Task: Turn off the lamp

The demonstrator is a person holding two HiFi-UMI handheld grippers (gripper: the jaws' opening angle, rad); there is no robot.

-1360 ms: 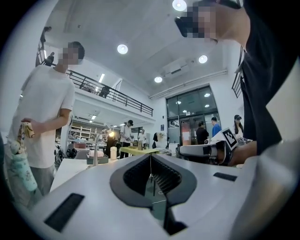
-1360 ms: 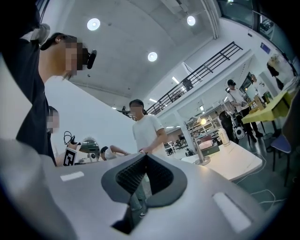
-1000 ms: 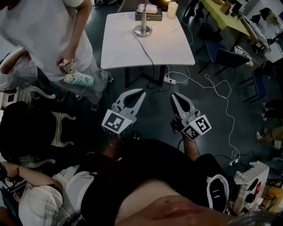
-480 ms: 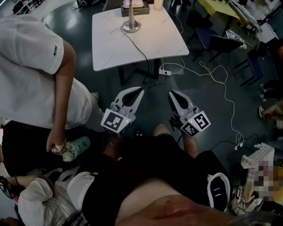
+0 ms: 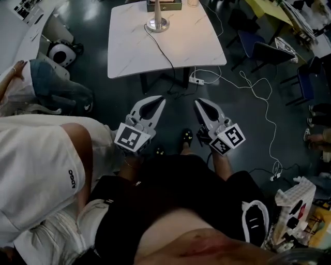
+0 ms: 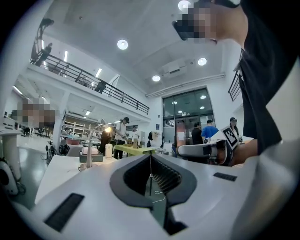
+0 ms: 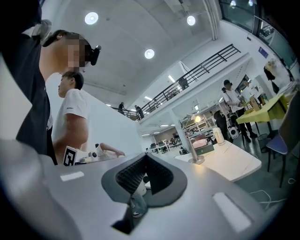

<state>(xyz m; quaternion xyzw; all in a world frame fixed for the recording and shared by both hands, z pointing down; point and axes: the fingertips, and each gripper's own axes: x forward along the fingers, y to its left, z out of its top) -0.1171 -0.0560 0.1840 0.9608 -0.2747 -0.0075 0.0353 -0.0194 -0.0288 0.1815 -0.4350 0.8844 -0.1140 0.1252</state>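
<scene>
The lamp (image 5: 156,23) stands lit at the far side of a white marble-look table (image 5: 181,49); the head view shows only its round metal base and stem. In the left gripper view the lamp (image 6: 89,154) is far off to the left with its bulb glowing. The right gripper view has the lamp (image 7: 196,150) ahead on the right. My left gripper (image 5: 156,103) and right gripper (image 5: 201,105) hover side by side over the dark floor, short of the table, both shut with nothing in them. The jaws of the left gripper (image 6: 151,157) and the right gripper (image 7: 145,157) meet at the tips.
A dark box (image 5: 164,5) sits behind the lamp. Its cable runs off the table to a power strip (image 5: 196,80) and white cords on the floor. Chairs (image 5: 269,52) stand at the right. A person in a white shirt (image 5: 41,171) is close on my left.
The person in the white shirt has passed from the upper left to the lower left of the head view. Both grippers have edged toward the table, still shut.
</scene>
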